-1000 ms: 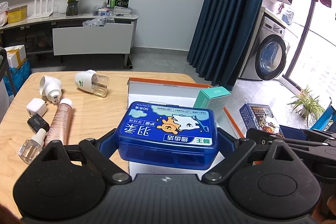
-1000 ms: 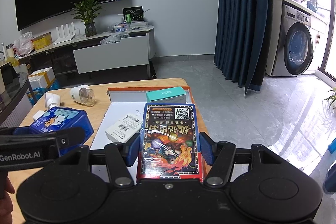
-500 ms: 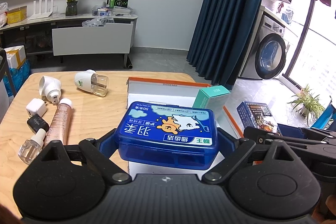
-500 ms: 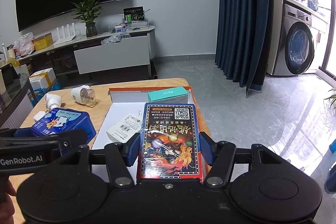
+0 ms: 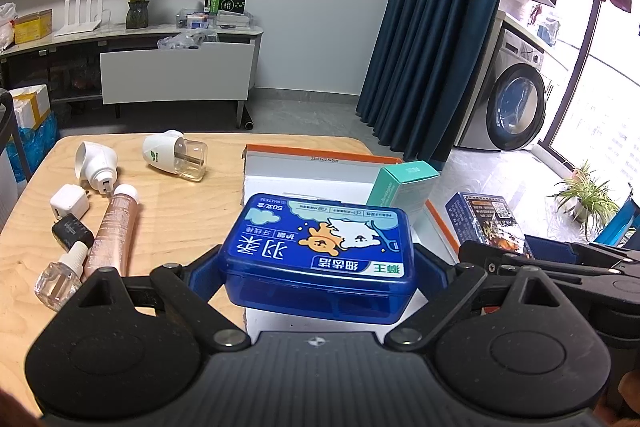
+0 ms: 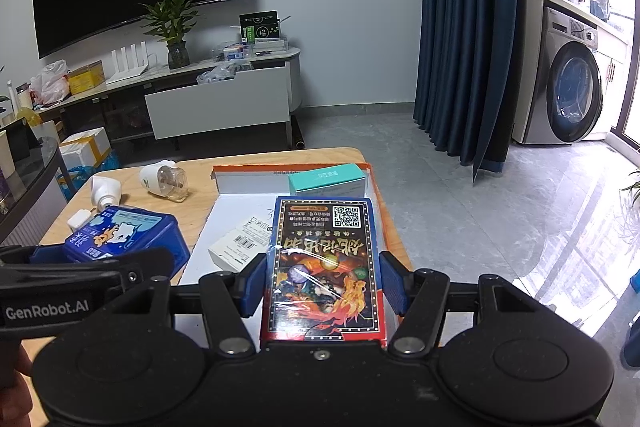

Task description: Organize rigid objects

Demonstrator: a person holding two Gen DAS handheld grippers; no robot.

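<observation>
My left gripper (image 5: 319,267) is shut on a blue plastic floss box (image 5: 318,251) with a bear picture, held above the near edge of a shallow white box with an orange rim (image 5: 320,163). My right gripper (image 6: 324,283) is shut on a flat blue and red card box (image 6: 324,263) wrapped in film, held over the same white box (image 6: 248,183). A teal carton (image 5: 404,183) stands at the white box's far right corner, and a small white carton (image 6: 240,247) lies inside it. Each gripper shows at the edge of the other's view.
On the wooden table (image 5: 180,203) left of the white box lie a white plug-in with a clear bottle (image 5: 174,155), a white plug (image 5: 96,165), a white charger (image 5: 68,203), a black charger (image 5: 72,233), a pink tube (image 5: 114,231) and a small clear bottle (image 5: 58,281).
</observation>
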